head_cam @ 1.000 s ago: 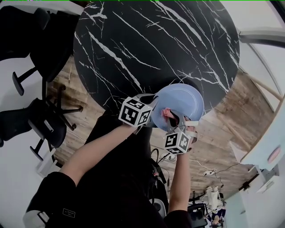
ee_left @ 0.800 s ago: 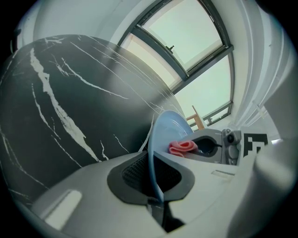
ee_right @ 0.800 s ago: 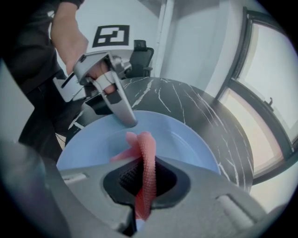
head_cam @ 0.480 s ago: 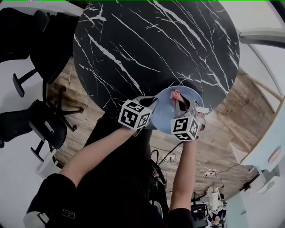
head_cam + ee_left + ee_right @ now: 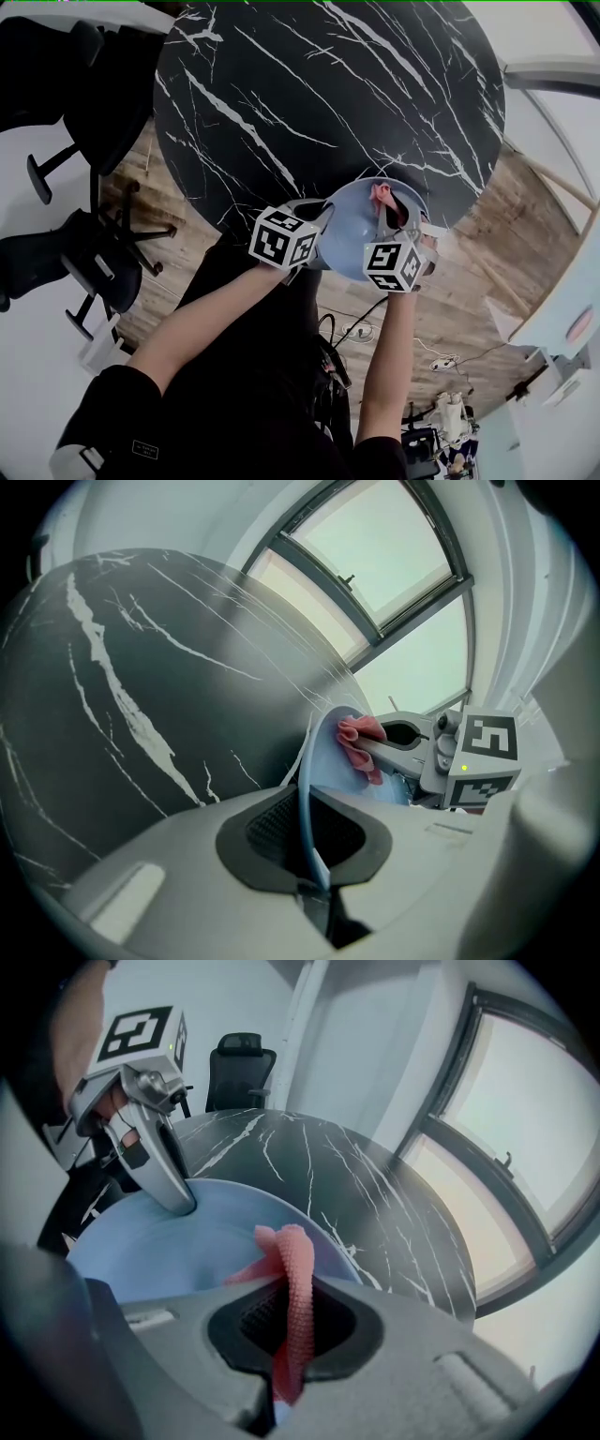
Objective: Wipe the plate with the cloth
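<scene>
**Holding the plate by its rim, pressing the cloth to its face**

Grips the pale blue plate (image 5: 349,234) by its near rim with the left gripper (image 5: 317,221). Keeps those jaws clenched on the thin edge, with the rim running straight down between the dark pads (image 5: 267,827). Holds the plate steeply tilted over the near edge of the round black marble-patterned table (image 5: 309,94), partly above the wooden floor (image 5: 487,244). Cannot tell whether the far rim touches the tabletop.

Pinches the pink cloth (image 5: 292,1288) in the right gripper (image 5: 386,214), with the jaws closed tight on a bunched fold that stands up between them. Lays the cloth's free end against the plate's face. Places it, in the head view, at the upper right of the plate, on the side away from the left gripper.

Shows both grippers near each other but apart, one on each side of the plate. Shows, in the right gripper view, the left gripper's metal fingers (image 5: 169,1180) reaching onto the plate's far rim, and a black office chair (image 5: 239,1068) beyond the table. Shows, in the left gripper view, a large window (image 5: 394,564) behind the plate.
</scene>
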A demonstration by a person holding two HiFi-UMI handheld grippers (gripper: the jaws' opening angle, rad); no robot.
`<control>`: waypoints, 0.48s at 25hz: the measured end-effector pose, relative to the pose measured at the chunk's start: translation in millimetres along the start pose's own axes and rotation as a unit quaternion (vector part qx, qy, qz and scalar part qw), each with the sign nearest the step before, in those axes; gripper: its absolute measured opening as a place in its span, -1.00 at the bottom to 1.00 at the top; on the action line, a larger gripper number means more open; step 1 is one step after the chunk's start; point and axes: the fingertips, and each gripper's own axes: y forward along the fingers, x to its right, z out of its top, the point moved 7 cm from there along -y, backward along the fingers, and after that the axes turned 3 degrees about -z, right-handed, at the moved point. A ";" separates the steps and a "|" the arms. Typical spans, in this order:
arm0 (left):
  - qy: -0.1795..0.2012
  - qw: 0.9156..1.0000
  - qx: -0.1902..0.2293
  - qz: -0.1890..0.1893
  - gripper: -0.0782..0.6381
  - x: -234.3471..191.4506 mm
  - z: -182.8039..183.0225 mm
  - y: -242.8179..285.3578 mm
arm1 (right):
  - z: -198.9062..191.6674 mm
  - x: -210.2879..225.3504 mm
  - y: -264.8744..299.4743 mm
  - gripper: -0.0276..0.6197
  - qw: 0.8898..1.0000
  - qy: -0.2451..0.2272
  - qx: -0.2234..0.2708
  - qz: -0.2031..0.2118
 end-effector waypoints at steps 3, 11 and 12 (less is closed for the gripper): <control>-0.004 1.000 0.002 0.000 -0.73 -0.7 0.0 -0.1 | -4.3 -10.8 -6.7 -0.88 1.000 -0.008 -0.007 -0.001; -0.004 1.000 0.002 -0.001 -0.73 -1.1 -0.5 -0.1 | -20.9 -65.3 -36.2 -0.88 0.999 -0.006 -0.008 0.037; -0.004 1.000 0.003 -0.001 -0.73 -1.1 -0.4 -0.1 | -22.0 -72.0 -40.2 -0.88 0.999 -0.007 -0.008 0.042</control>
